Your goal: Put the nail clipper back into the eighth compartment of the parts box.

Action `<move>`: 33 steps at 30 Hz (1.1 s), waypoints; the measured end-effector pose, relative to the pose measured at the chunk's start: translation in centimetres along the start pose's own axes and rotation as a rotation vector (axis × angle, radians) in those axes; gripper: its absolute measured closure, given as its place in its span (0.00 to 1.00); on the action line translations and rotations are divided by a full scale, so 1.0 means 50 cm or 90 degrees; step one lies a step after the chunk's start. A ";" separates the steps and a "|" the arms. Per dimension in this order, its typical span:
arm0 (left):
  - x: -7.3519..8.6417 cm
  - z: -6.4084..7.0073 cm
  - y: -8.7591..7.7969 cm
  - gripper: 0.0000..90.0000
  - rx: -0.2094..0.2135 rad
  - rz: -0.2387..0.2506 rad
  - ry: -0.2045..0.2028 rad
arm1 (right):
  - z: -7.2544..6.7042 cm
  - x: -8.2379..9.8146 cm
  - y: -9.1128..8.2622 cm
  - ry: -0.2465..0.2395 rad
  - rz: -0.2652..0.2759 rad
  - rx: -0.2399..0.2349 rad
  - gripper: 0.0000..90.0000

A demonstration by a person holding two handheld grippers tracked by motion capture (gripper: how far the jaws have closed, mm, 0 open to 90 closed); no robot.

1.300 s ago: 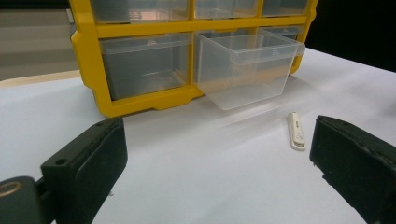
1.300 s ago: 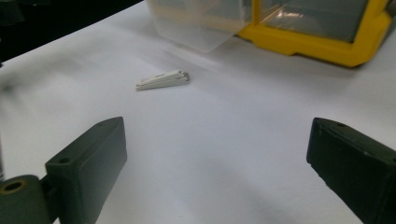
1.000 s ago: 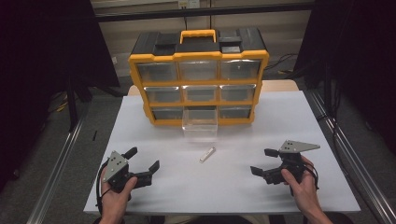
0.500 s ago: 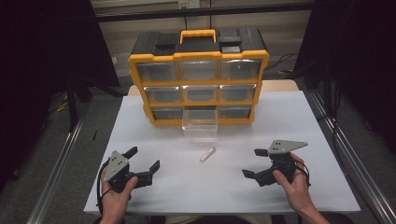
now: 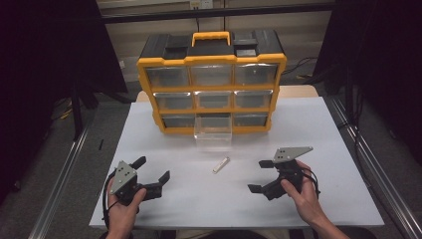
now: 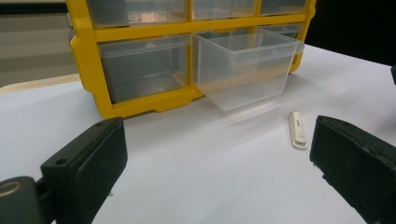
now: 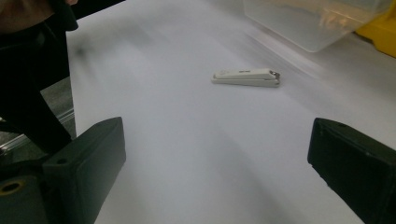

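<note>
High view, left to right: the left tongs (image 5: 152, 170), held in the person's left hand (image 5: 123, 211) at the near left of the white bench (image 5: 318, 129), have their jaws spread wide with nothing between them. Near the middle of the bench lies a small white nail clipper (image 5: 221, 165), flat on the surface and apart from both tongs; in the left gripper view the nail clipper (image 6: 297, 129) lies ahead, just inside the right-hand jaw. Behind it, a clear drawer (image 5: 213, 131) stands pulled out from the bottom row of a yellow and black drawer cabinet (image 5: 211, 79) at the far side of the bench; its front edge is near the nail clipper but not touching it. At the near right, the right tongs (image 5: 263, 175), gripped by the right hand (image 5: 304, 196), are likewise wide open and empty, and they point toward the nail clipper. In the right gripper view the nail clipper (image 7: 246, 77) lies ahead between the two jaws, well short of contact.
</note>
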State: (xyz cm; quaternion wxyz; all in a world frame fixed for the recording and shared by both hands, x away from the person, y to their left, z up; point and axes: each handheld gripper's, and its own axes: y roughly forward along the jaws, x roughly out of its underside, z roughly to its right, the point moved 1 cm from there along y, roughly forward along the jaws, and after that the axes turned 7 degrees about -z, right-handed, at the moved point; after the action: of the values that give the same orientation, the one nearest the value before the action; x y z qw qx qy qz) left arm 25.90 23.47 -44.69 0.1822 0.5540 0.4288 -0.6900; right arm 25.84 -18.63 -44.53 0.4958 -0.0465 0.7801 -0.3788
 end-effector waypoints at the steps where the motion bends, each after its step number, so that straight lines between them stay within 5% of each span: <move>1: 0.000 0.000 0.000 0.05 0.000 0.001 0.001 | -0.002 -0.003 0.004 -0.004 -0.002 -0.001 0.04; 33: -0.001 0.001 -0.002 0.05 0.000 0.001 -0.001 | -0.014 -0.085 0.098 -0.091 -0.062 -0.060 0.04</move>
State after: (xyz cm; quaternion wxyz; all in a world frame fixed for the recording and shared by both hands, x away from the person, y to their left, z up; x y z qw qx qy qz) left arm 25.78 23.47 -44.62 0.1833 0.5541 0.4283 -0.6899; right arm 28.90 -12.85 -44.36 0.5285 -0.1342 0.7564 -0.3612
